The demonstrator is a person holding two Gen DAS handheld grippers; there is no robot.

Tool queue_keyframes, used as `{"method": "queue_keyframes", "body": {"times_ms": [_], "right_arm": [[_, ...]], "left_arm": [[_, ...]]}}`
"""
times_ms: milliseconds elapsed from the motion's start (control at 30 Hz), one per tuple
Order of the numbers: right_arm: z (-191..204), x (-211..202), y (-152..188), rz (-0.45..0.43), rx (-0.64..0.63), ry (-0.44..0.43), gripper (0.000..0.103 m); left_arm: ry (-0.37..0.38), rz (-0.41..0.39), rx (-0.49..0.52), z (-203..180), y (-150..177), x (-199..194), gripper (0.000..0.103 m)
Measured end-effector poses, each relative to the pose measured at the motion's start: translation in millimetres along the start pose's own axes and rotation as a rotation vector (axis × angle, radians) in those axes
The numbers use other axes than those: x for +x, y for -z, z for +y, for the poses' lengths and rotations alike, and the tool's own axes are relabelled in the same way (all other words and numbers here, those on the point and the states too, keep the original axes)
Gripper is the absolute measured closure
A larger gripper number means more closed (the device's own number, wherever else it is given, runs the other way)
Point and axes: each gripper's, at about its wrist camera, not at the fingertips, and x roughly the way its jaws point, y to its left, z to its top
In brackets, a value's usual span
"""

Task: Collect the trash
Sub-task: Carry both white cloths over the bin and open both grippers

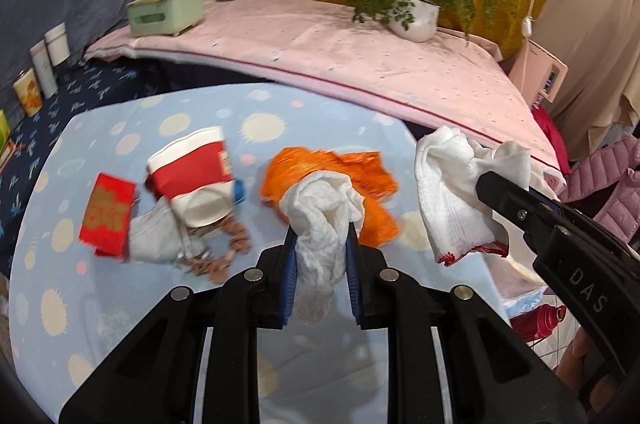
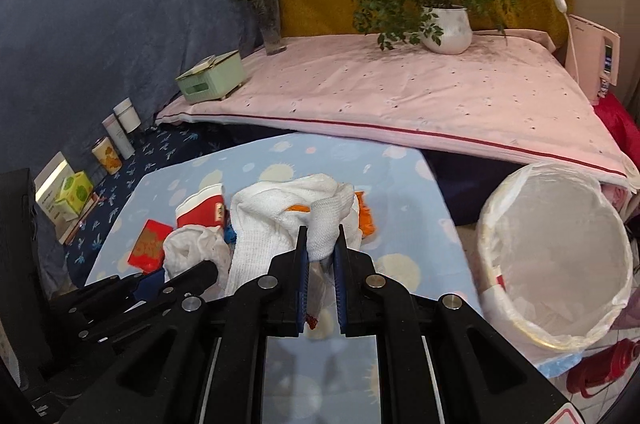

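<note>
My left gripper (image 1: 322,228) is shut on a crumpled white tissue (image 1: 320,220), lifted above the blue dotted table (image 1: 120,304). My right gripper (image 2: 321,236) is shut on a white knitted glove (image 2: 276,220) with a red cuff edge; in the left wrist view the same glove (image 1: 448,184) hangs from that gripper at the right. On the table lie an orange wrapper (image 1: 360,176), a red and white paper cup (image 1: 192,164), a red packet (image 1: 106,220) and brown crumbs (image 1: 228,256). A bin (image 2: 556,260) lined with a clear bag stands right of the table.
Behind the table a pink-covered surface (image 2: 400,96) carries a green box (image 2: 212,76), a vase of flowers (image 2: 270,20) and a potted plant (image 2: 446,28). Several tins (image 2: 116,140) line the dark cloth at left. A red bottle (image 1: 540,320) lies low at right.
</note>
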Motion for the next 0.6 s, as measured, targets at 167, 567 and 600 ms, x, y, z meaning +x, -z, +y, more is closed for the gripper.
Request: {"method": "queue_keyframes", "body": {"times_ms": [167,567,600], "right_arm": [[-46,-17,-4,-0.032,0.055,0.051,0.092],[-146,-44,6,-0.056,0.186,0.176,0.092],[-153,-45,7,-0.056,0.198,0.186,0.092]], "left_arm": [[0.047,-0.014,0.066,-46,-12,3,0.082],[0.189,-0.01,0.195,-149,-22,22,0.082],[0.202,-0.008,0.203,-157,-22,25,0.082]]}}
